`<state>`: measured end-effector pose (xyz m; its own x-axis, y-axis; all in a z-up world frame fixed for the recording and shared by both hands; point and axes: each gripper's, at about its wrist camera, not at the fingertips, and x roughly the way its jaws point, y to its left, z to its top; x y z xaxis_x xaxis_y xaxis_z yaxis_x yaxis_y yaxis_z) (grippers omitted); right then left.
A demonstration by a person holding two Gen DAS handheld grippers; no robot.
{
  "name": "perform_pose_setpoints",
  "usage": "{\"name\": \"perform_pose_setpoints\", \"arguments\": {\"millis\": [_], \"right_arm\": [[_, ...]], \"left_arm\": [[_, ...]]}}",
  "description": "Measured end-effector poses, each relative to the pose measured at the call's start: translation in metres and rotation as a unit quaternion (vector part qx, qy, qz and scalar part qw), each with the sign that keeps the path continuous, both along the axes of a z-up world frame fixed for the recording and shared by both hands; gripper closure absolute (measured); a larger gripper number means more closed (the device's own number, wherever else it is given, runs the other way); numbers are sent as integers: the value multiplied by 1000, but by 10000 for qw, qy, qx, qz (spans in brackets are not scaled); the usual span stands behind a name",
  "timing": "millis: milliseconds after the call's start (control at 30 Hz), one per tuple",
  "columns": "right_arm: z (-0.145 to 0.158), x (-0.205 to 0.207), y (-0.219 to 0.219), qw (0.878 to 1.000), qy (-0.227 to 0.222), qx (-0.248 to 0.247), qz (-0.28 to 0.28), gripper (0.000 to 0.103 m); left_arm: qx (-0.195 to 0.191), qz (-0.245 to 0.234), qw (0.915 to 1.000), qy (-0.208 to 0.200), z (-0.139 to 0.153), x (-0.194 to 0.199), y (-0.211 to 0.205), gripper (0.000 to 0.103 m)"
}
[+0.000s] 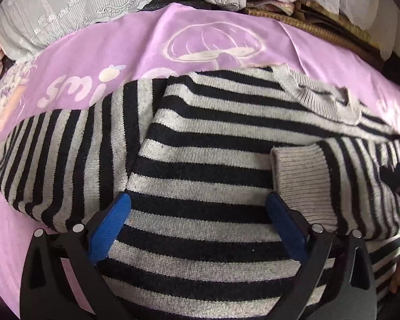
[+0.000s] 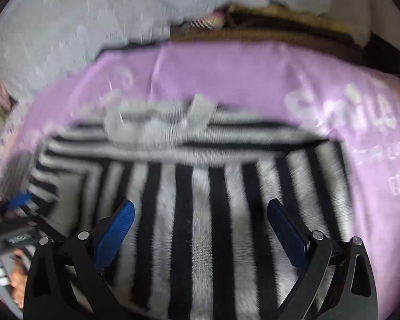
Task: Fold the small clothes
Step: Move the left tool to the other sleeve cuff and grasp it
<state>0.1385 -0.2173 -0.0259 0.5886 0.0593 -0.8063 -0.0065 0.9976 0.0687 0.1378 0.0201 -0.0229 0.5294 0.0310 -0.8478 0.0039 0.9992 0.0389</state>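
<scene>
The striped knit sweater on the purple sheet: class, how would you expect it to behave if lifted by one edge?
The striped knit sweater would probably flop and drape, since its sleeve already lies folded limply over the body. The thick knit suggests some weight. Its fuzzy ribbed cuff should grip rather than slip.

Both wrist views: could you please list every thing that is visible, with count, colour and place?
striped sweater: one, black and grey-white, lying flat on the purple sheet, under both grippers.
sleeve cuff: one, plain beige ribbed, folded over the sweater body, on its right in the left wrist view.
purple sheet: one, lilac with white mushroom print and letters, beneath the sweater.
lace fabric: one, pale grey-white, behind the sheet.
brown woven item: one, brown, far right behind the sheet; unclear what it is.
left gripper: black with blue jaws, open, above the sweater.
right gripper: black with blue jaws, open, above the sweater.
</scene>
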Motion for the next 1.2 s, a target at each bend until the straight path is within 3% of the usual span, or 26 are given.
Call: {"name": "perform_pose_setpoints", "arguments": {"millis": [33,100,233,300,533,700,1200], "right_arm": [[-3,-4,8,9991,-234,-339,68,3],[1,-7,13,9984,-264,-489,98,3],[1,-8,6,9992,-294,-258,106,3],[1,-9,5,9992,-309,-239,125,3],[3,-25,3,9990,-366,-218,143,3],[5,-48,8,9974,-448,-523,189,3],[1,-48,9,9977,-363,-535,210,3]], "left_arm": [[38,-14,10000,-23,2,-2,-1,5],[-38,-36,10000,-13,5,-4,1,5],[-807,84,9967,3,17,-10,24,5],[-958,181,9952,-91,24,-16,38,5],[-414,707,9957,-431,30,-53,72,5],[36,1047,9921,-693,34,-71,96,5],[177,1143,9892,-900,40,-78,100,5]]}}
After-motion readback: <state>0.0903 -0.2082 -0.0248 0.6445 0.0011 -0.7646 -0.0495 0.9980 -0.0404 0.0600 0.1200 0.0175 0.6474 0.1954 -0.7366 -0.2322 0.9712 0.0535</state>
